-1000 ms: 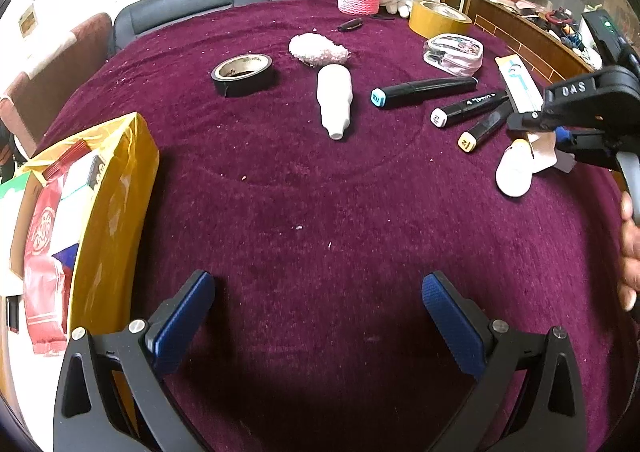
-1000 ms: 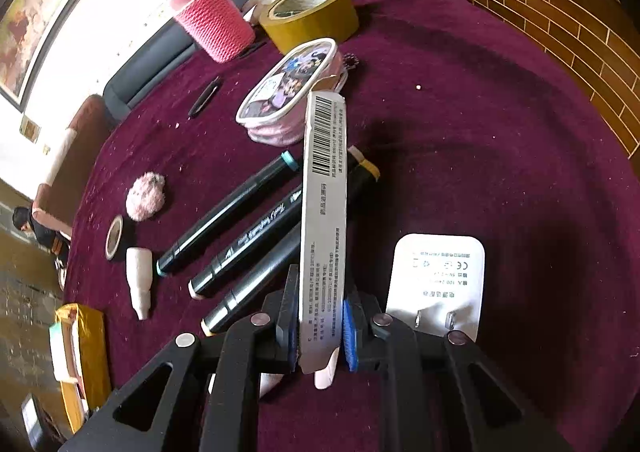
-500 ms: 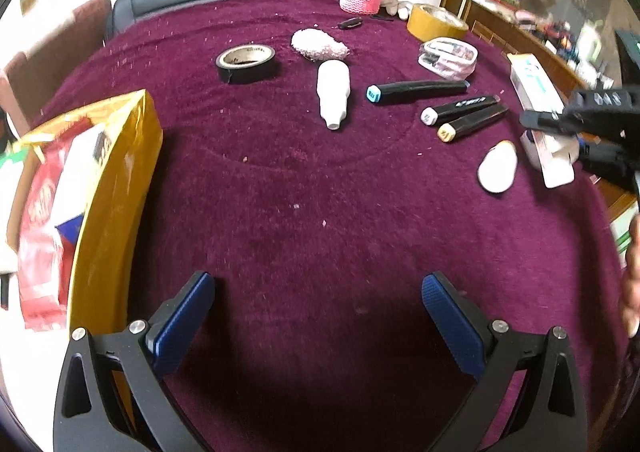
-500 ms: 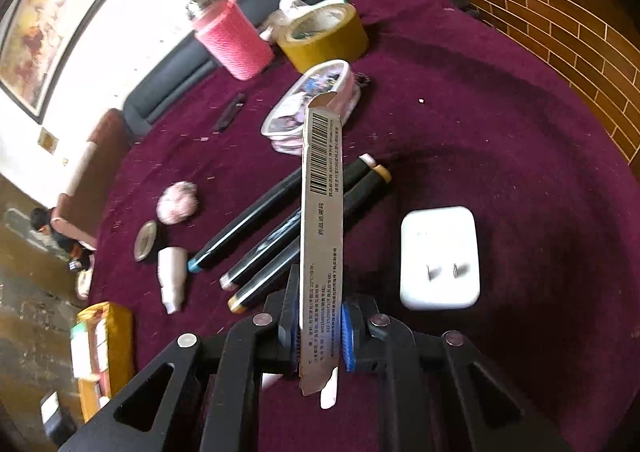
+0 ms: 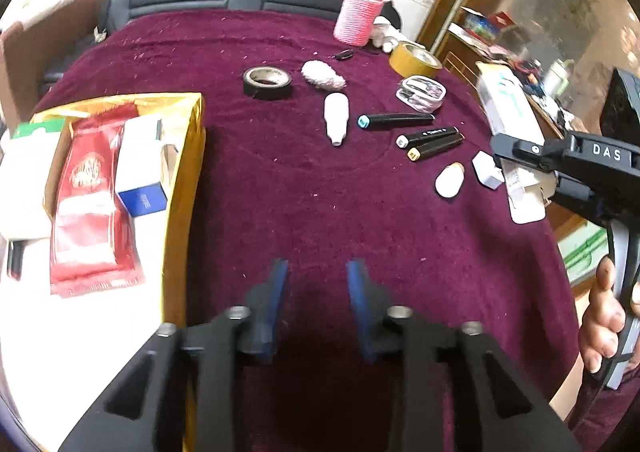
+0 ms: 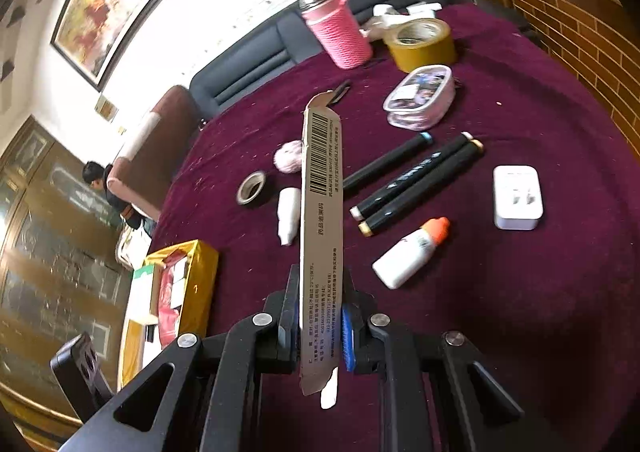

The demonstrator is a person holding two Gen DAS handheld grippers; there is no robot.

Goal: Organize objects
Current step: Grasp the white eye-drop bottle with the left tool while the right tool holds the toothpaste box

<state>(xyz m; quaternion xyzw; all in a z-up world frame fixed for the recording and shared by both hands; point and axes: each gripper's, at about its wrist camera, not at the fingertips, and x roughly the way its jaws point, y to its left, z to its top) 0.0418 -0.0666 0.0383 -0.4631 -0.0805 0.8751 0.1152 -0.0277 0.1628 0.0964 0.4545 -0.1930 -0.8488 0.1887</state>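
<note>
Lifted clear of the cloth since a second ago, the long carton (image 6: 322,212) rides clamped in my right gripper (image 6: 320,326), held by its lower end so it can drop endwise into the yellow box (image 5: 182,172) at the table's left edge. My left gripper (image 5: 316,292) is closing on nothing. Its print is too small to read.

The left gripper (image 5: 317,284) hangs tilted downward with its jaws closing on nothing, while the right gripper (image 6: 320,326), gripped by a hand (image 5: 604,316), is clamped tight.
</note>
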